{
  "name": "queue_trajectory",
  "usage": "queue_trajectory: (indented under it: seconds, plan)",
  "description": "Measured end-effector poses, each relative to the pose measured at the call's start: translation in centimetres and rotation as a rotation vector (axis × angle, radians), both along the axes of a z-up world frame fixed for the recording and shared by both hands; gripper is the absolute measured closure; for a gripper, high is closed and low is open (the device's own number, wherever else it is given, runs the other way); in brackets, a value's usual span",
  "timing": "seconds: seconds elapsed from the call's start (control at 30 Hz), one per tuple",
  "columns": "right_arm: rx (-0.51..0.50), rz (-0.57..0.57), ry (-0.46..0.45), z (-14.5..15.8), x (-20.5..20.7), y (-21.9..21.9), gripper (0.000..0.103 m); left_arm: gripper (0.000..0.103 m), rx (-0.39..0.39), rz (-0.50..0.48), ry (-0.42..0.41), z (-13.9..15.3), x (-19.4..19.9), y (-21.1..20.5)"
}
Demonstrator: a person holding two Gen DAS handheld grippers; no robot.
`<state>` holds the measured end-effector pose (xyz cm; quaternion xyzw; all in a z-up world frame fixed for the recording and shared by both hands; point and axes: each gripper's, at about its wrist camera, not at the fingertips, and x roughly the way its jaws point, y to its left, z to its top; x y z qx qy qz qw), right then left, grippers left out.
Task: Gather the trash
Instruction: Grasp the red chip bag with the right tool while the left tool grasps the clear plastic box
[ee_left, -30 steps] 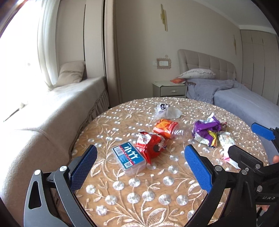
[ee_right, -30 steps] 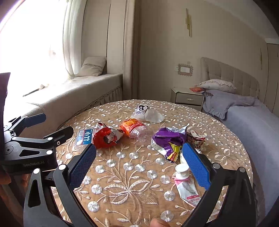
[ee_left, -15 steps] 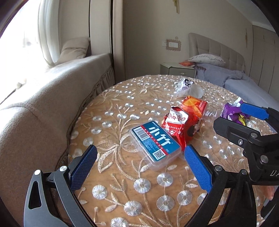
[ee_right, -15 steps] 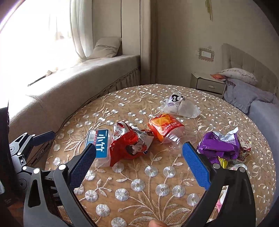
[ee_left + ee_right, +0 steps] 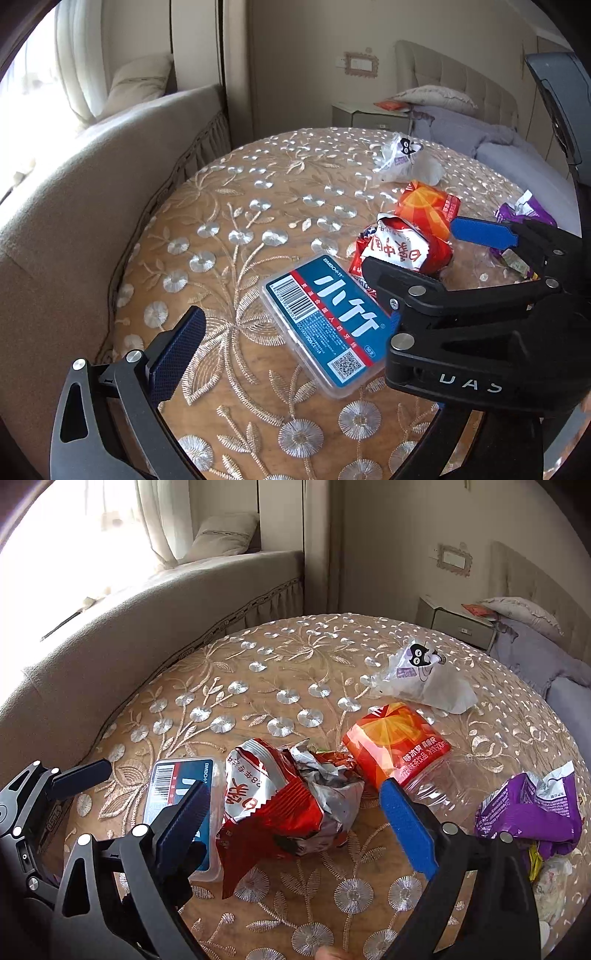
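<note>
Round tabletop (image 5: 258, 657) under a tan embroidered cloth with silver flowers, trash scattered on it. Your right tongs (image 5: 295, 812) stand wide, jaws just been closing a bit, straddling the red wrapper (image 5: 280, 805); pads not pressing it, nothing gripped. Your left tongs (image 5: 295, 332) are wide open too, empty, with the blue box (image 5: 327, 321) lying flat between the fingers; the right-hand finger is hidden behind the other tool. Box sits just left of the wrapper, touching it. Orange bottle (image 5: 399, 742) lies on its side just behind the wrapper's right end. White bag (image 5: 424, 679) with a cat face sits farther back, apart from the rest. Purple wrapper (image 5: 532, 805) is at the right edge, with more scraps below it, too blurred to name. Room: cushioned window seat (image 5: 166, 602) with a pillow (image 5: 221, 533) curves round the left side, bright curtained window behind. Nightstand (image 5: 458, 624), bed (image 5: 509, 155) with grey bedding and padded headboard on the right. Beige wall with a switch plate (image 5: 452, 559).
</note>
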<state>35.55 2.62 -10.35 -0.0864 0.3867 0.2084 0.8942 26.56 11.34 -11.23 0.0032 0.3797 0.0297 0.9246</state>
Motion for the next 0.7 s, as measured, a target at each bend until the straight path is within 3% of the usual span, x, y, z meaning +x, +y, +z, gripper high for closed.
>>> queue_trajectory:
  seconds: [0.13,0.23,0.3,0.4,0.6,0.67,0.7]
  plan:
    - [0.042,-0.036,0.070,-0.6,1.4,-1.2,0.029,0.005,-0.083,-0.036,0.029,-0.3,1.0,0.1]
    - [0.015,-0.039,0.077,-1.1,1.5,-1.5,0.032,0.005,-0.139,-0.050,0.073,-1.1,1.9,0.0]
    - [0.017,-0.030,0.075,-1.5,1.2,-1.8,0.035,0.004,-0.115,-0.042,0.108,-1.7,2.3,-0.4]
    - [0.035,-0.045,0.061,-1.2,0.8,-2.5,0.040,0.005,-0.093,-0.049,0.084,-1.3,2.1,-0.7]
    - [0.049,-0.067,0.091,-1.0,0.7,-4.0,0.041,0.006,-0.021,-0.107,0.066,-0.9,2.4,-2.0]
    - [0.052,-0.070,0.081,-0.8,0.4,-4.4,0.041,0.019,0.023,-0.122,0.044,-0.7,2.3,-2.6]
    - [0.051,-0.070,0.074,-0.7,0.1,-4.6,0.041,0.035,0.029,-0.124,0.040,-0.6,2.3,-2.6]
